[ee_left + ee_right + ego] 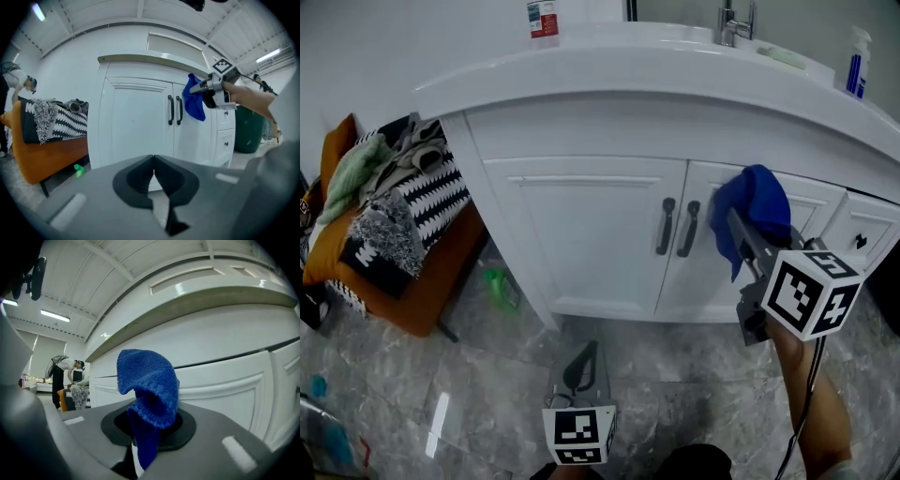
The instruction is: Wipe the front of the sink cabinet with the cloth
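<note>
The white sink cabinet [581, 234] has two doors with dark handles [677, 228]. My right gripper [739, 230] is shut on a blue knitted cloth [752, 208], held up against the top of the right door, just right of the handles. In the right gripper view the blue cloth [149, 394] bunches out of the jaws, close to the cabinet front [225, 380]. My left gripper [583, 364] hangs low over the floor, shut and holding nothing. In the left gripper view its jaws meet in front of the cabinet doors [140, 122], with the cloth [194, 101] up at the right.
An orange seat [394, 281] piled with clothes stands left of the cabinet. A green thing [500, 286] lies on the marble floor by the cabinet's left corner. Bottles [857, 62] and a tap [731, 23] stand on the countertop. A dark green bin [248, 126] is right of the cabinet.
</note>
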The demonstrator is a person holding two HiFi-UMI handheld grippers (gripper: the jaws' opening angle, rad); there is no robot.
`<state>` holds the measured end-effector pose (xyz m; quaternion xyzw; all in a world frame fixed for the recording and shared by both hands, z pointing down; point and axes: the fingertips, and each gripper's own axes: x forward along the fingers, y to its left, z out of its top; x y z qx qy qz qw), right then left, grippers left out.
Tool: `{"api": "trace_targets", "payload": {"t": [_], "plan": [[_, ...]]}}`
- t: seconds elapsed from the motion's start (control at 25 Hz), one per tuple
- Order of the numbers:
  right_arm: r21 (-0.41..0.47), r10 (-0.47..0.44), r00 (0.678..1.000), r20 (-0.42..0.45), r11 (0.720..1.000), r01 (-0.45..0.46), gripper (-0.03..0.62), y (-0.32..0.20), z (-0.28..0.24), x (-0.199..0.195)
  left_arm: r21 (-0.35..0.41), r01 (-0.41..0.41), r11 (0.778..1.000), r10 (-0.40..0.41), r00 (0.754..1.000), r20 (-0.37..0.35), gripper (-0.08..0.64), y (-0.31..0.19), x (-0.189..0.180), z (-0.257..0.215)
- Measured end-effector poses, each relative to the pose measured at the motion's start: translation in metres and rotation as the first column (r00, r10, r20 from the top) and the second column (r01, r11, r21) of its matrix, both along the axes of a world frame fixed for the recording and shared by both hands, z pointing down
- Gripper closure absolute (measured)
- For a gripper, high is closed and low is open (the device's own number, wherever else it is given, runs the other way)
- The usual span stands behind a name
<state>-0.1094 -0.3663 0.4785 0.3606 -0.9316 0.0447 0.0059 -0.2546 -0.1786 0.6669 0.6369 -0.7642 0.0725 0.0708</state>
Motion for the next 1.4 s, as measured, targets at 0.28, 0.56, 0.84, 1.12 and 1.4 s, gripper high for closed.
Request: {"api": "trace_targets", "payload": {"t": [0.28, 0.56, 0.84, 1.12, 1.4], "plan": [[0.083, -0.074, 0.996, -0.042, 0.994, 0.077, 0.526, 0.035, -0.022, -0.072, -0.024, 0.033, 0.999, -0.032, 0.999, 0.037, 0.549, 0.014, -0.027, 0.000], [0.060, -0.196, 0.980, 0.041, 0.979, 0.193, 0.526, 0.054, -0.014, -0.146, -0.023, 0.101, 0.995, -0.101, 0.995, -0.009, 0.549, 0.032, -0.066, 0.003], [0.050, -0.312, 0.940, 0.140, 0.950, 0.308, 0.526, 0.072, -0.002, -0.209, -0.022, 0.126, 0.992, -0.127, 0.991, -0.038, 0.549, 0.044, -0.089, 0.005], [0.044, -0.406, 0.897, 0.174, 0.913, 0.405, 0.526, 0.098, 0.009, -0.262, -0.017, 0.138, 0.990, -0.139, 0.989, -0.056, 0.549, 0.055, -0.100, 0.003], [-0.121, -0.450, 0.879, 0.156, 0.875, 0.469, 0.524, 0.101, 0.066, -0.287, -0.003, 0.155, 0.988, -0.155, 0.986, -0.065, 0.549, 0.061, -0.104, -0.001]]}}
